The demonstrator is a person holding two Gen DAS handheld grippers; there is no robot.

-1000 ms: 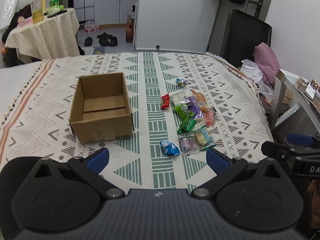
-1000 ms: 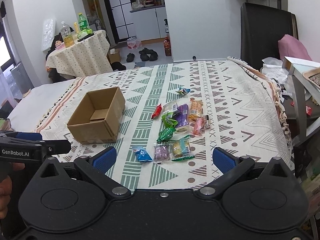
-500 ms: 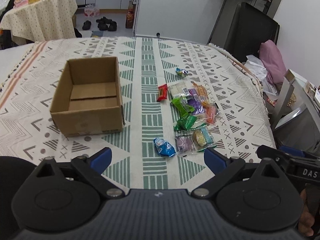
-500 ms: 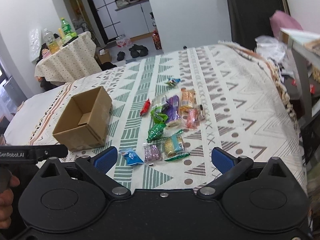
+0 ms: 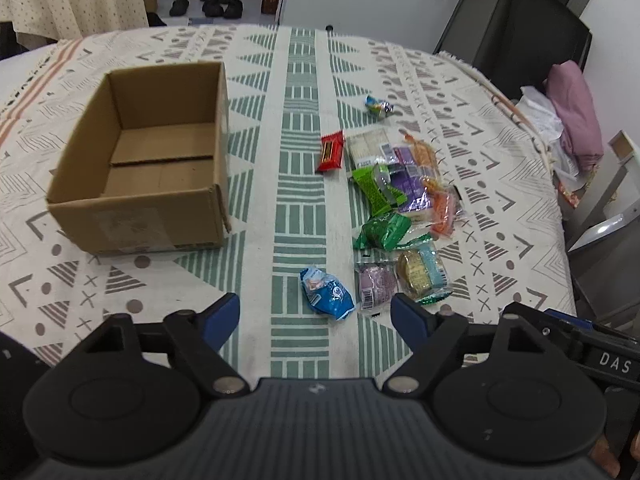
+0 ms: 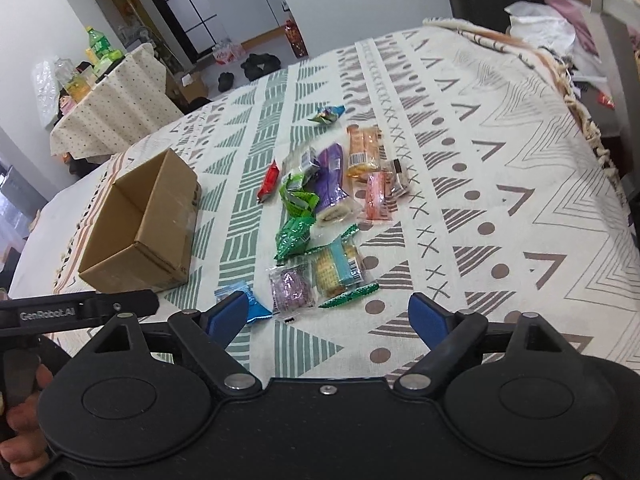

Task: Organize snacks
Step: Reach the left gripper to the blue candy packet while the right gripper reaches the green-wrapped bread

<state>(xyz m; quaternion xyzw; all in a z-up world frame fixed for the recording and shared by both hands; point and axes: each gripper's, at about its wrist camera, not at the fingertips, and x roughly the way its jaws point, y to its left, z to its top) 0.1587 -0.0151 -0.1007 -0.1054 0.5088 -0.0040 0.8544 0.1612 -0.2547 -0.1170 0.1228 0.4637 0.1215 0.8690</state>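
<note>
An open, empty cardboard box stands on the patterned tablecloth, left of a pile of several wrapped snacks. A blue packet lies nearest, just ahead of my left gripper, which is open and empty. A red bar and a small blue-green candy lie further back. My right gripper is open and empty above the near snacks; its left finger covers part of the blue packet.
The table's right edge drops off to a cluttered side stand and a pink cloth. A black chair stands behind. A second table with bottles is at the far left. Shoes lie on the floor.
Both grippers have moved forward and down toward the snacks, so box and snacks look larger and nearer. Both stay open and empty.
</note>
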